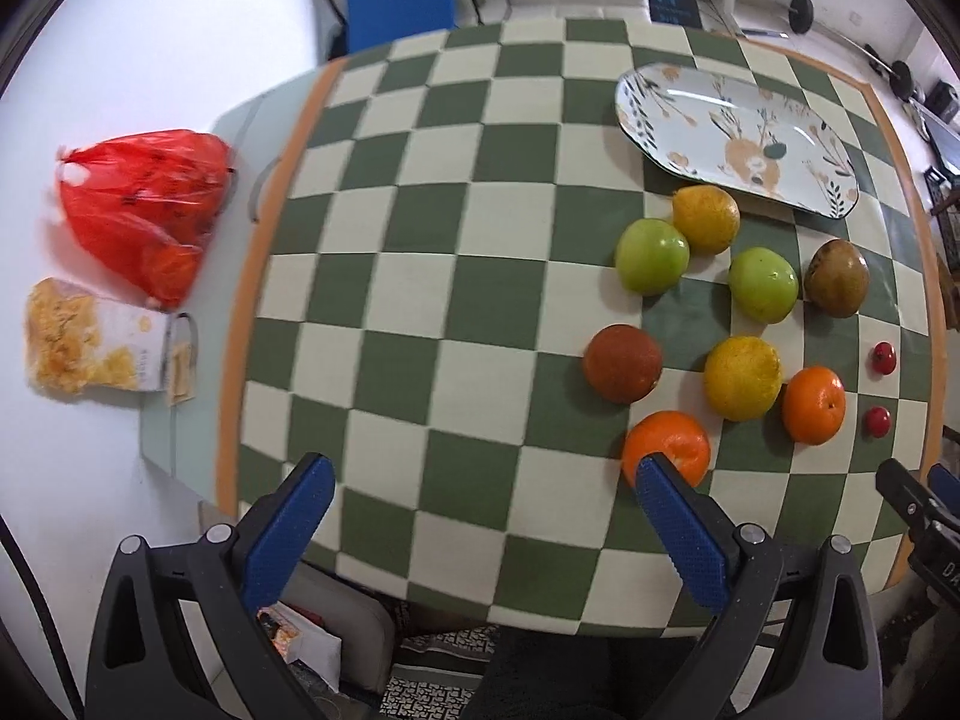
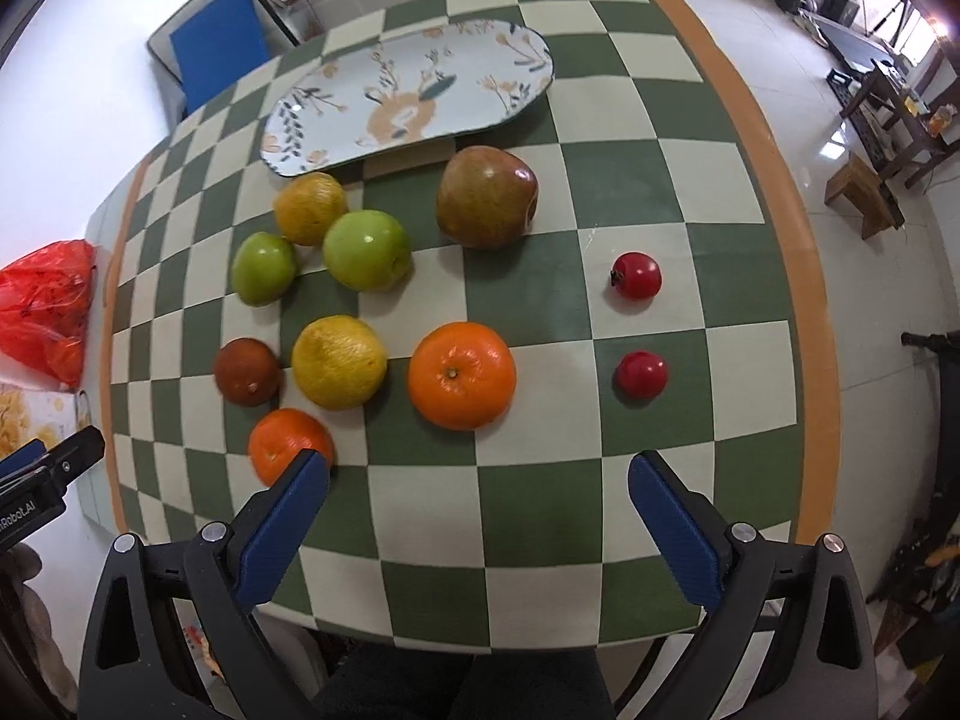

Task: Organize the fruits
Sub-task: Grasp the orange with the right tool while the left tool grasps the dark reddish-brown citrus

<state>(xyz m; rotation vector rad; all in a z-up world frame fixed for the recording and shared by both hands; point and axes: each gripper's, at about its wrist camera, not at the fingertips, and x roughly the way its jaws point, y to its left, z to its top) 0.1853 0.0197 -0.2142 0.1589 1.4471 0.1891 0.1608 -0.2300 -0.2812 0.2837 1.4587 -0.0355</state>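
both tongs spread wide, nothing between the fingers: left gripper (image 1: 483,480) over bare checkered cloth (image 1: 420,276), right gripper (image 2: 480,477) low at the table's near edge.

landmark: floral platter (image 2: 528,48), bare. every fruit lies loose on the near side of it. yellow citrus (image 2: 310,208) and big reddish apple (image 2: 486,197) just beside its near rim; two green apples touching below that citrus; large orange (image 2: 462,375) farther toward the tongs; two small red fruits (image 2: 636,275) well off to its right.

risks, judged: round fruit rolls if nudged by a finger. touching apples may shift together. small red ones sit near the table edge, could roll off.
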